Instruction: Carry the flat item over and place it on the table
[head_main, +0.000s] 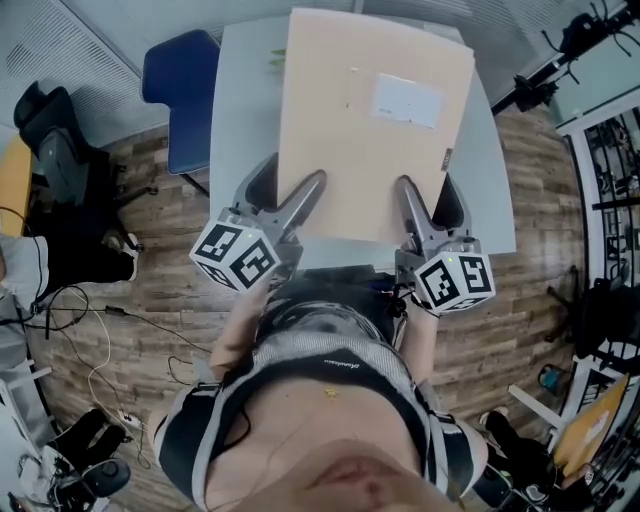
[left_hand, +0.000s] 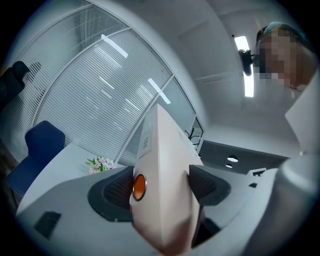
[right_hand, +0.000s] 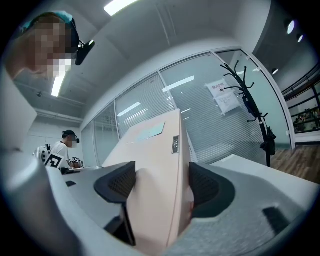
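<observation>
Left hand-held gripper (head_main: 285, 192) and right hand-held gripper (head_main: 430, 200) each pinch the flat beige package's (head_main: 370, 120) near edge over the surface (head_main: 240, 90).

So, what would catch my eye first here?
The big pale flat box, clamped at its near edge by the left gripper and the right gripper, over the grey table. Next come the black-and-white patterned cubes, one on each gripper, just below the box in the head view.
</observation>
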